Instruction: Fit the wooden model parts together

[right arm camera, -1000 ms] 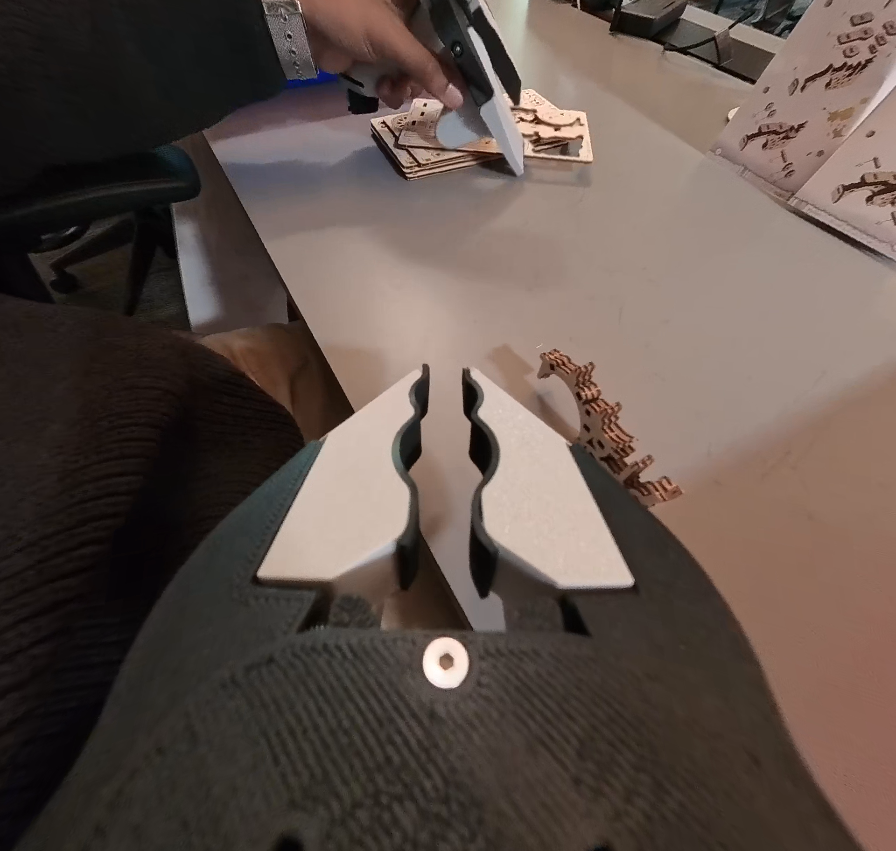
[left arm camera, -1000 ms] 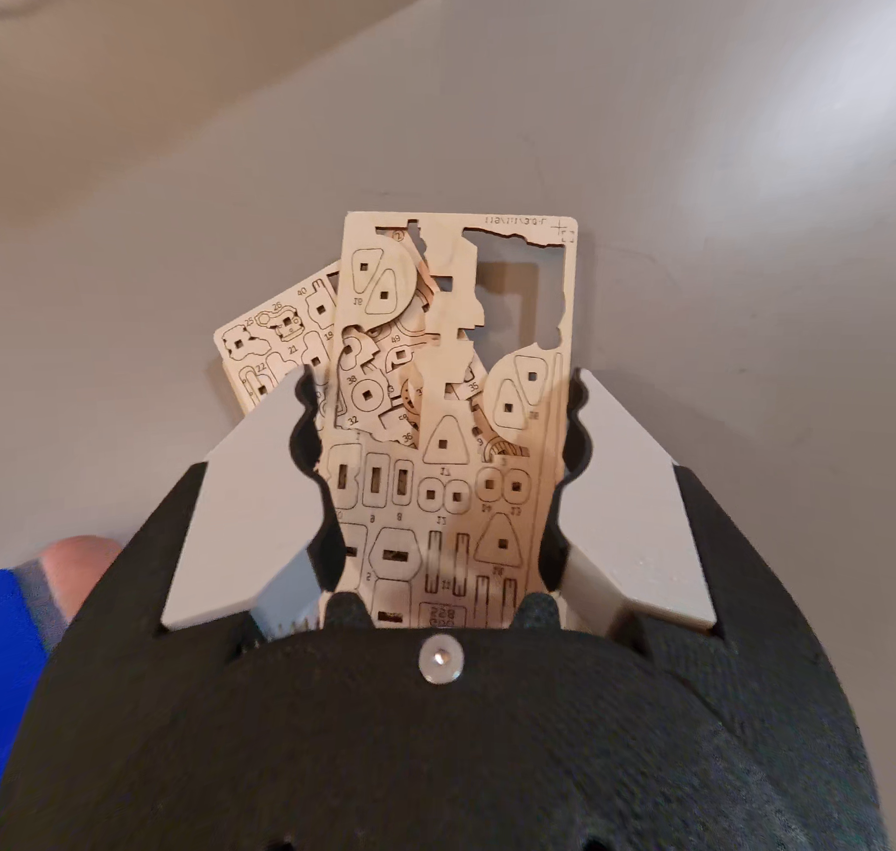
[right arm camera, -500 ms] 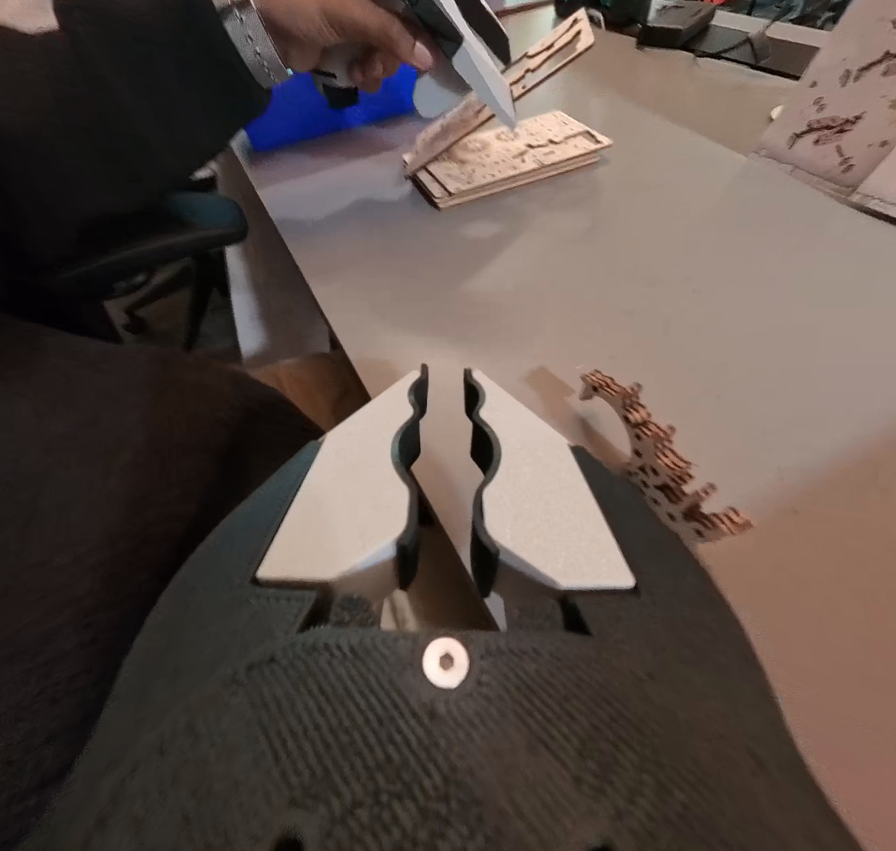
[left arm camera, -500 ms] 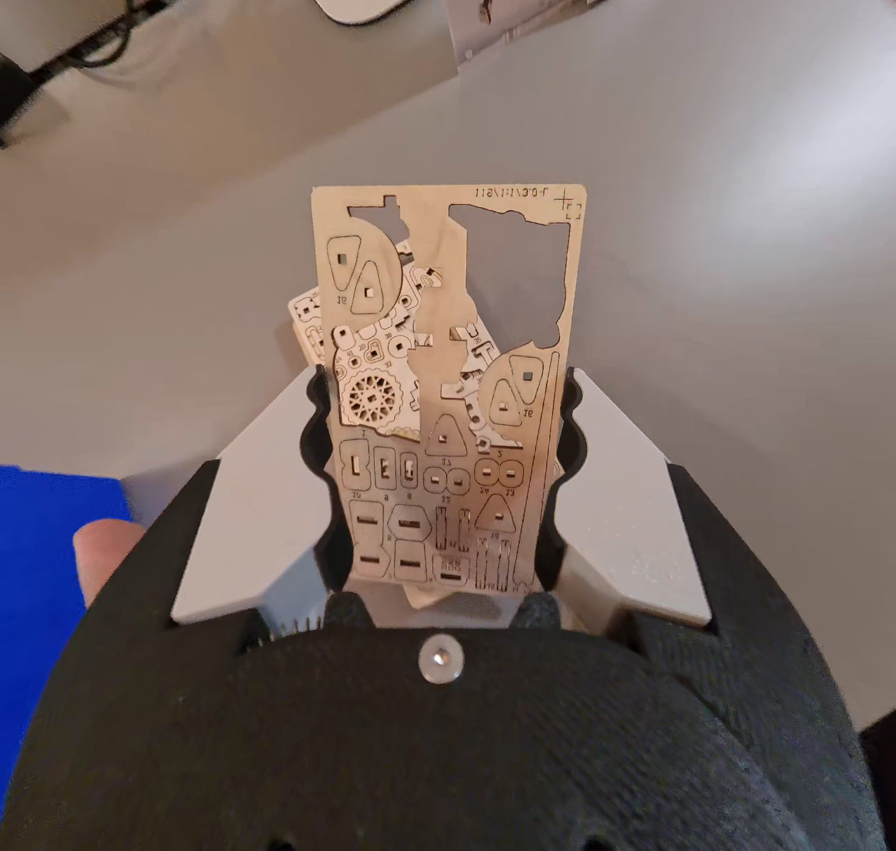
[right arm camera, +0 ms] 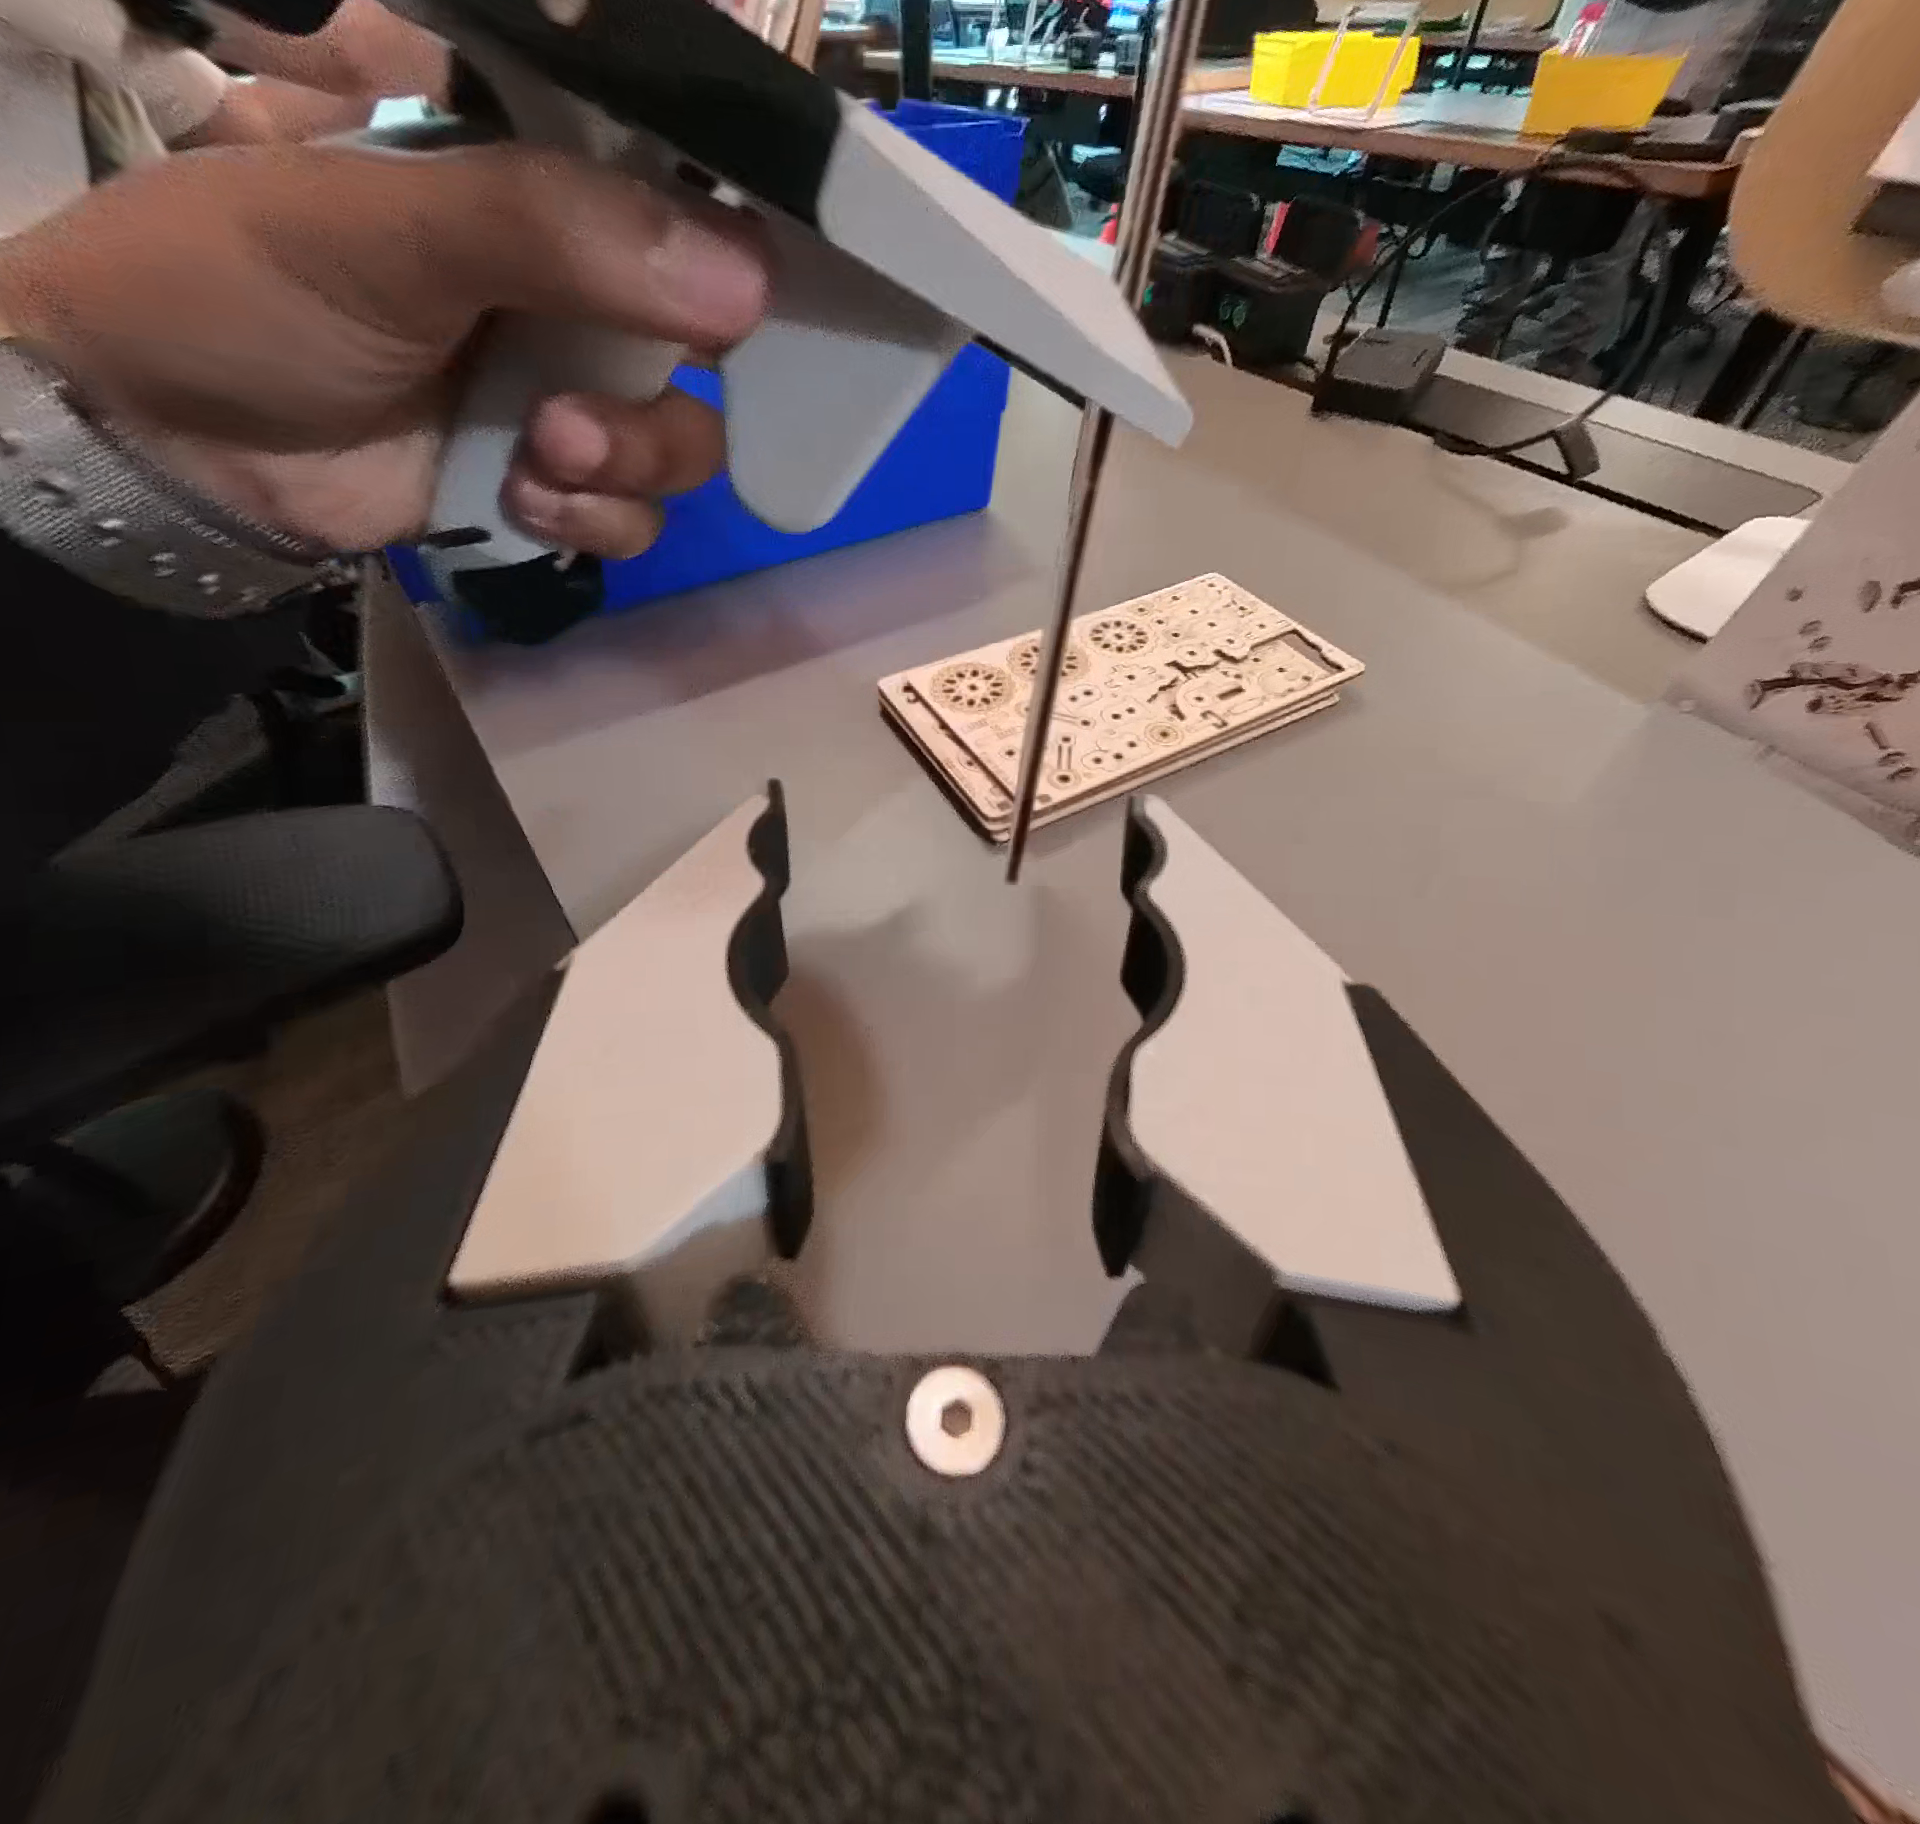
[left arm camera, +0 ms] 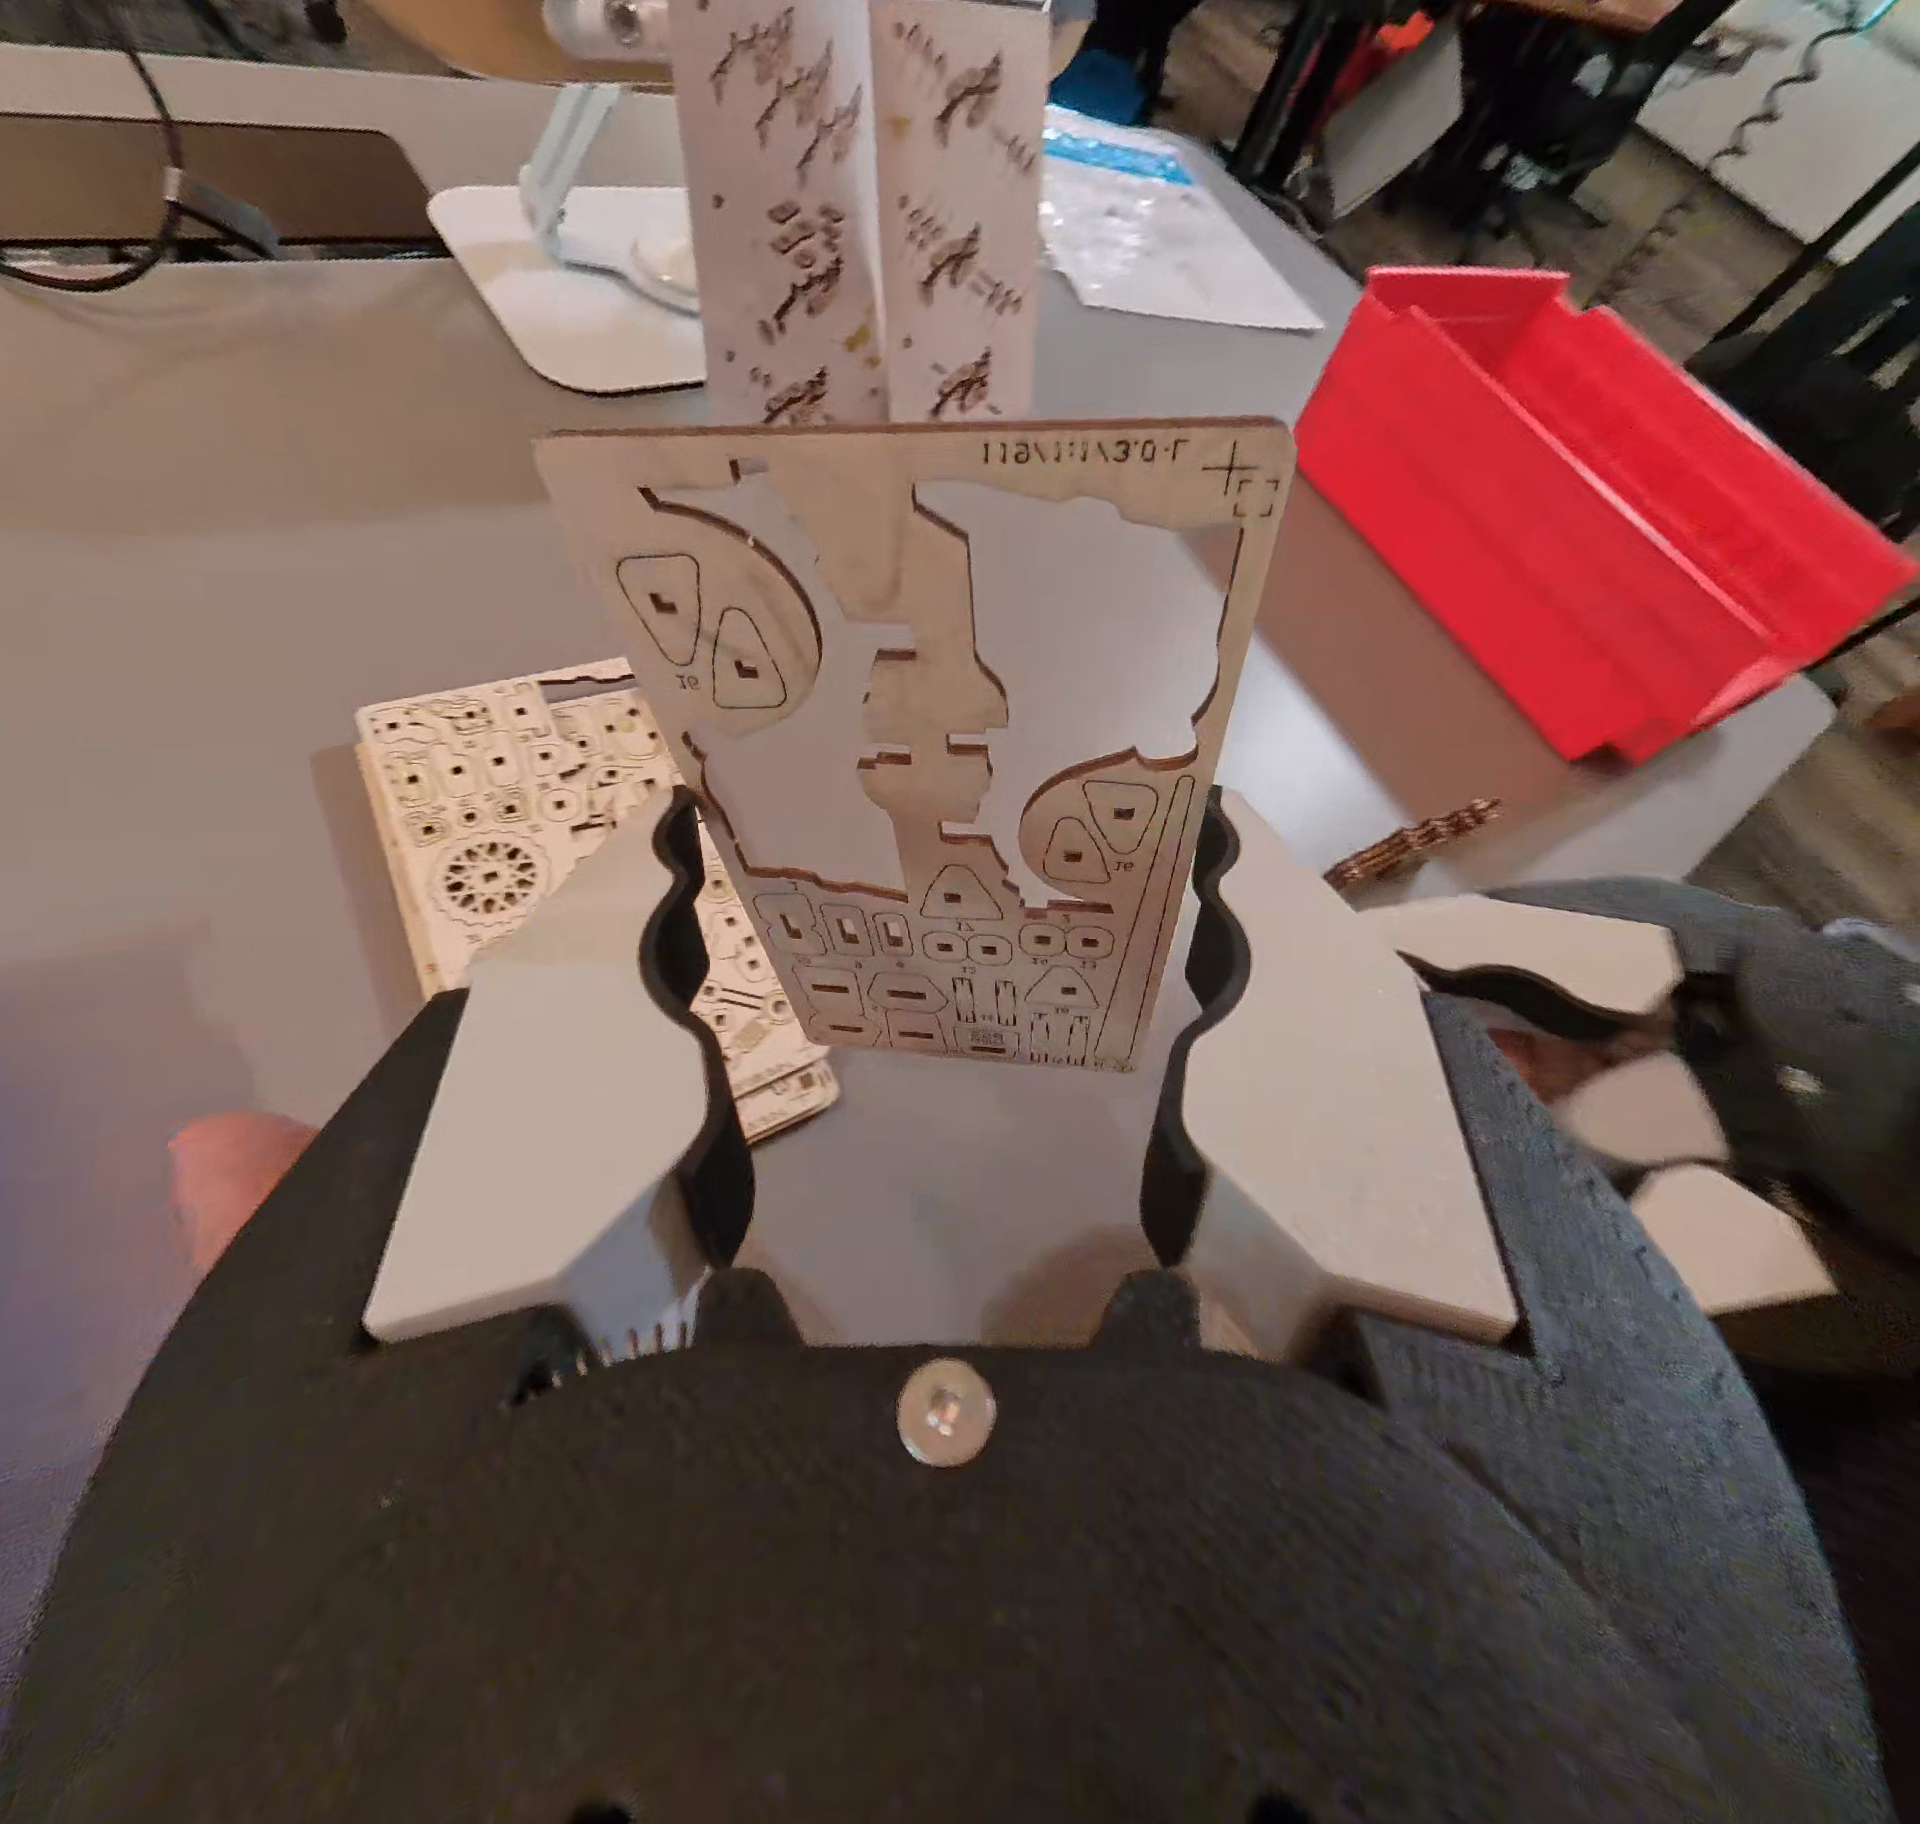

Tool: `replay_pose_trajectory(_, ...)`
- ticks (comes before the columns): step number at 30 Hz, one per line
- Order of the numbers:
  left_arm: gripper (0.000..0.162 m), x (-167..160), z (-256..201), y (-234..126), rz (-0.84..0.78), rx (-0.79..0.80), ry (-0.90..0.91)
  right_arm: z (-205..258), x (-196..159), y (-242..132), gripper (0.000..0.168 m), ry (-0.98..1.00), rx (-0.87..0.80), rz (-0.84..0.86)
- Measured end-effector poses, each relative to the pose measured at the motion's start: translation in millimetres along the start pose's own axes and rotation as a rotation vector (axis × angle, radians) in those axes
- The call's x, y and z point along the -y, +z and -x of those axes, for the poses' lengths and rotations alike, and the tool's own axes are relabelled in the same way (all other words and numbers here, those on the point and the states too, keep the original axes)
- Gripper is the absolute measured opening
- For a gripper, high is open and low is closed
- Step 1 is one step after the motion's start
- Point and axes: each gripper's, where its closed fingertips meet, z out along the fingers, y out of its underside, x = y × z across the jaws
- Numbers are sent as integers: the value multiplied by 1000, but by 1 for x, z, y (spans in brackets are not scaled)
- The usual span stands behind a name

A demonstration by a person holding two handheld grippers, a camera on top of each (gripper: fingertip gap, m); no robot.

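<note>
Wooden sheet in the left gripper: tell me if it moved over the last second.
Yes. The wooden sheet has risen off the stack of sheets on the table and hangs upright above it.

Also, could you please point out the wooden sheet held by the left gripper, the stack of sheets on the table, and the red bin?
wooden sheet (left arm camera: 1081,527), left wrist view, on its top border strip.
stack of sheets (right arm camera: 1122,694), right wrist view, on the top sheet's face.
red bin (left arm camera: 1538,517), left wrist view, on its near outer wall.

Grey table (right arm camera: 1455,943) with stacked wooden sheets (right arm camera: 1122,694), red bin (left arm camera: 1579,517).
</note>
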Motion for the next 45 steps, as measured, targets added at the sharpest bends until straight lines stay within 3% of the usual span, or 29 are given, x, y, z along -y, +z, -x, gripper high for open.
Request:
replay_pose_trajectory(5,95,3,-35,-7,-24,-147,-70,-3,-4,19,53,66,16,43)
replay_pose_trajectory(10,92,11,-69,-11,-64,-237,5,-9,12,-2,6,187,77,-20)
replay_pose_trajectory(18,104,49,-105,-42,-384,-547,-103,-21,55,-69,1,526,350,-239)
replay_pose_trajectory(20,87,57,-114,-60,-537,-650,-130,-22,64,-90,1,640,448,-306)
replay_pose_trajectory(22,75,47,-124,-59,-591,-671,-122,-30,64,-107,1,708,461,-363)
replay_pose_trajectory(25,69,13,-150,-35,-512,-711,-156,-41,59,-127,1,765,452,-415)
replay_pose_trajectory(30,65,-32,-195,-7,-342,-923,-381,-22,37,-147,1,798,512,-368)
replay_pose_trajectory(33,35,-42,-207,-12,-291,-1007,-330,-10,20,-157,1,805,495,-334)
replay_pose_trajectory(35,4,-50,-211,-16,-268,-1025,-215,-10,9,-156,1,823,446,-295)
replay_pose_trajectory(37,3,-56,-207,-13,-258,-978,-124,-8,3,-152,4,799,427,-260)
replay_pose_trajectory(41,0,-56,-201,-17,-205,-1042,-153,-15,10,-157,28,665,407,-275)
replay_pose_trajectory(45,1,-64,-192,-13,-111,-1046,-144,-44,24,-170,31,658,357,-344)
